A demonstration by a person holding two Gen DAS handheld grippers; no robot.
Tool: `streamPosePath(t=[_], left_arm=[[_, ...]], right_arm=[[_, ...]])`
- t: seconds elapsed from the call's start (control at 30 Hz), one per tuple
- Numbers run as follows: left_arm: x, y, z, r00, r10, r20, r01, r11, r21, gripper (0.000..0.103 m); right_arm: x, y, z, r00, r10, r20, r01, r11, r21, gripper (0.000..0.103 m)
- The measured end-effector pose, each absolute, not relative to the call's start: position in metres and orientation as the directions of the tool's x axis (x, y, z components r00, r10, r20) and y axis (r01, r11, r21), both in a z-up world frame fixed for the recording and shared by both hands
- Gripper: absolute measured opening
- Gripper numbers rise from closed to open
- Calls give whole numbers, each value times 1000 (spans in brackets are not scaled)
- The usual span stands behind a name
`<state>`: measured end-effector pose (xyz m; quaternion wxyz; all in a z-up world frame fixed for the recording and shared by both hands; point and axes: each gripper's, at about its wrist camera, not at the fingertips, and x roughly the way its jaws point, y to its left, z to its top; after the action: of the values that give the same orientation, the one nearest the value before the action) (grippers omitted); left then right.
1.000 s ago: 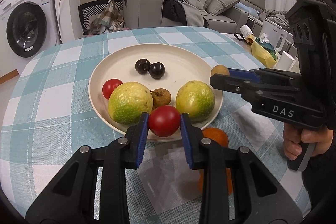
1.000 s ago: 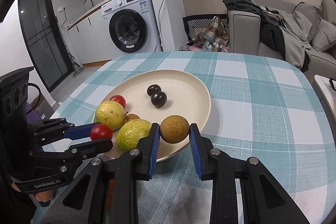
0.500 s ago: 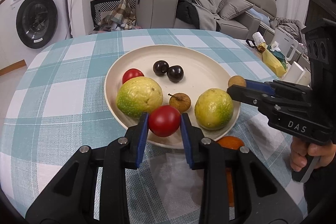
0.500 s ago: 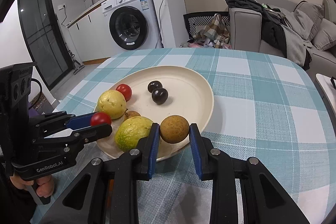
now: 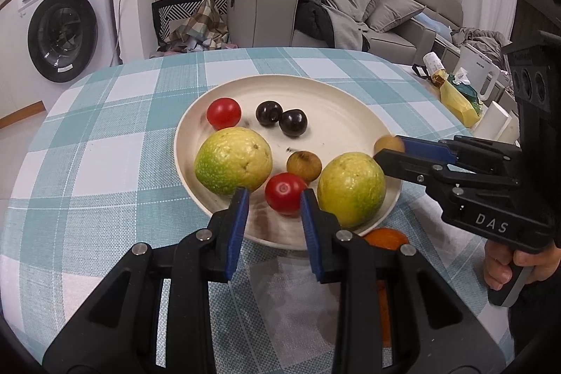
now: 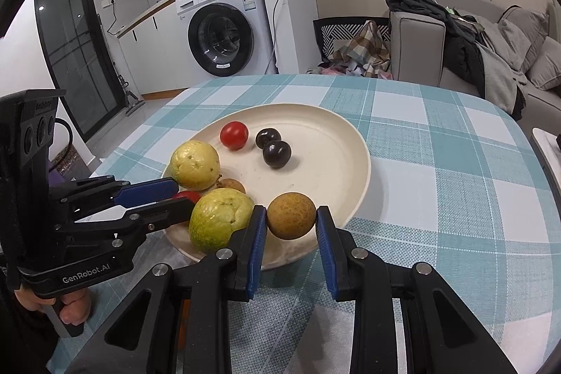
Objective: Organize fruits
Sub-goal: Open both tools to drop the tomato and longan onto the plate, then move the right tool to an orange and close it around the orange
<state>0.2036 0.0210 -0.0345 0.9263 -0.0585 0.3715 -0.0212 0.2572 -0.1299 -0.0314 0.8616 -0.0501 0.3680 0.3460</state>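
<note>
— Two fruits are going in at once, then? Where are they?

— Lower middle of each wrist view. The tomato (image 5: 284,197) lies at the near edge of the plate (image 5: 333,114), between two guavas (image 5: 233,160). The brown fruit (image 6: 291,215) hangs over the near rim, low centre in the right view.

— What is the left gripper (image 5: 273,195) doing?

— Narrowly parted. There is a clear gap between one pad (image 5: 240,209) and the tomato; the other pad is touching it or just beside it, I cannot tell which. I judge the tomato is resting on the plate and no longer clamped.

— And the right gripper (image 6: 291,223)?

— Closed on the brown fruit, a blue pad against each side and no gap showing. The fruit looks clear of the plate, so it has not been set down yet.

— How would you finish cleanly?

— On the left, spread the jaws a little more before drawing straight back, so neither pad drags the tomato off the rim. It is round and sits close to the edge. On the right, lower the fruit until it rests on bare plate to the right of the near guava, then let go slowly. Dropped from above, it would probably roll.

— Anything left over?

— An orange (image 5: 385,239) on the table, lower right of the left view, just outside the rim.
</note>
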Motion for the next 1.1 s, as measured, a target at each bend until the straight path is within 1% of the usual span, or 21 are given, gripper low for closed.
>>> streamPosePath(t=[0.07,0.1,0.13,0.2,0.23,0.27,0.3,0.33,0.37,0.4,0.43,0.47,0.53,0.57,0.6,0.63,0.67,0.73,1.1], left_arm=[[203,21,-34,725,-82,-684,-4,992,-123,27],[202,20,-34,725,-83,-683,-3,992,-123,27],[201,20,-33,727,-83,-682,-1,993,-122,27],[199,18,-32,727,-81,-682,1,993,-116,29],[198,18,-31,729,-80,-680,2,994,-114,32],[196,17,-29,732,-78,-677,3,994,-111,39],[193,17,-27,737,-78,-672,5,994,-110,43],[191,17,-26,741,-77,-667,5,994,-109,54],[188,17,-24,747,-71,-661,2,994,-105,66],[186,17,-22,754,-63,-654,-4,995,-101,73],[184,17,-20,759,-57,-649,-8,995,-98,83],[181,17,-18,766,-53,-641,-11,995,-96,85],[178,18,-15,770,-52,-636,-10,996,-93,86],[177,18,-15,770,-49,-636,-12,996,-92,89],[175,19,-14,771,-45,-635,-17,996,-91,92],[174,19,-14,772,-42,-634,-20,996,-90,100],[172,20,-14,775,-37,-630,-25,996,-90,102],[168,21,-13,777,-34,-629,-27,996,-88,102],[154,24,-7,781,-27,-624,-31,996,-82,102]], right_arm=[[257,-131,-31,497,556,-666,-628,760,166,31],[256,-131,-30,508,551,-662,-624,765,158,35],[255,-131,-29,518,547,-657,-620,770,152,42],[256,-135,-28,532,543,-650,-610,778,151,48],[256,-136,-28,535,541,-649,-607,781,151,49],[257,-137,-28,538,535,-651,-603,784,147,50],[256,-139,-28,543,528,-653,-599,789,140,53],[256,-140,-27,545,527,-653,-598,790,138,59],[255,-141,-27,547,528,-649,-597,790,139,63],[256,-143,-26,549,533,-644,-597,789,144,71],[255,-145,-24,550,539,-638,-597,788,150,78],[255,-146,-23,551,544,-633,-599,786,154,81],[253,-147,-20,552,548,-628,-602,783,155,90],[253,-147,-20,554,545,-629,-600,785,152,92],[252,-147,-19,560,538,-630,-595,790,146,96],[252,-147,-19,562,535,-631,-593,792,144,100],[251,-148,-20,562,533,-633,-592,793,142,102],[252,-149,-20,564,525,-637,-586,798,140,103],[242,-147,-19,523,538,-661,-624,770,134,103]])
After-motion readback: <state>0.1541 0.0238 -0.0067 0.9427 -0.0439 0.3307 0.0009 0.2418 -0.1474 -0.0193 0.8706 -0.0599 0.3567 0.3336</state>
